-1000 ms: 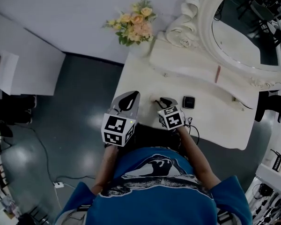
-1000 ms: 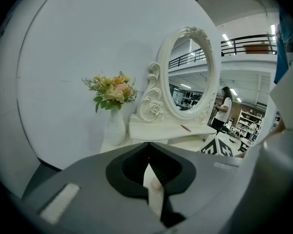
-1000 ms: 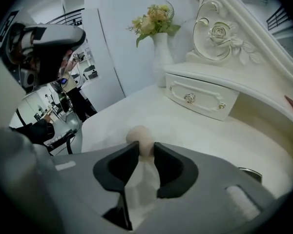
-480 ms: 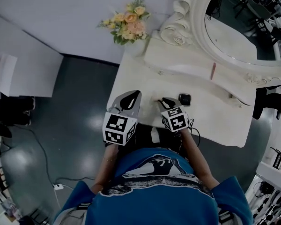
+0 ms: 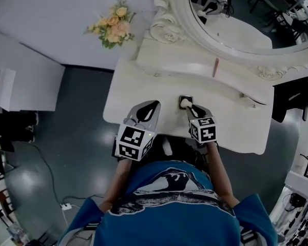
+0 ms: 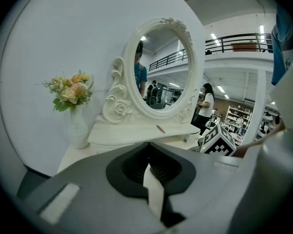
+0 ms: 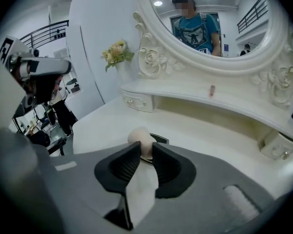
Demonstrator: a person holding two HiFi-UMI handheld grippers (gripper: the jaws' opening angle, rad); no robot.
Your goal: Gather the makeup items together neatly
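Near frame centre, the right gripper (image 5: 190, 107) pinches a beige sponge (image 7: 139, 137) over a black compact (image 5: 185, 98). The left gripper (image 5: 150, 105) is closed, empty.

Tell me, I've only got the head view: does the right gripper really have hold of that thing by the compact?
Observer: Yes. In the right gripper view, the right gripper is shut on a beige sponge.
Operator: Is the sponge clear of the compact?
Observer: I can't tell. The compact shows only as a dark rim on the table just behind the sponge.
Operator: And the left one?
Observer: The left gripper is shut, its jaws together with nothing between them.
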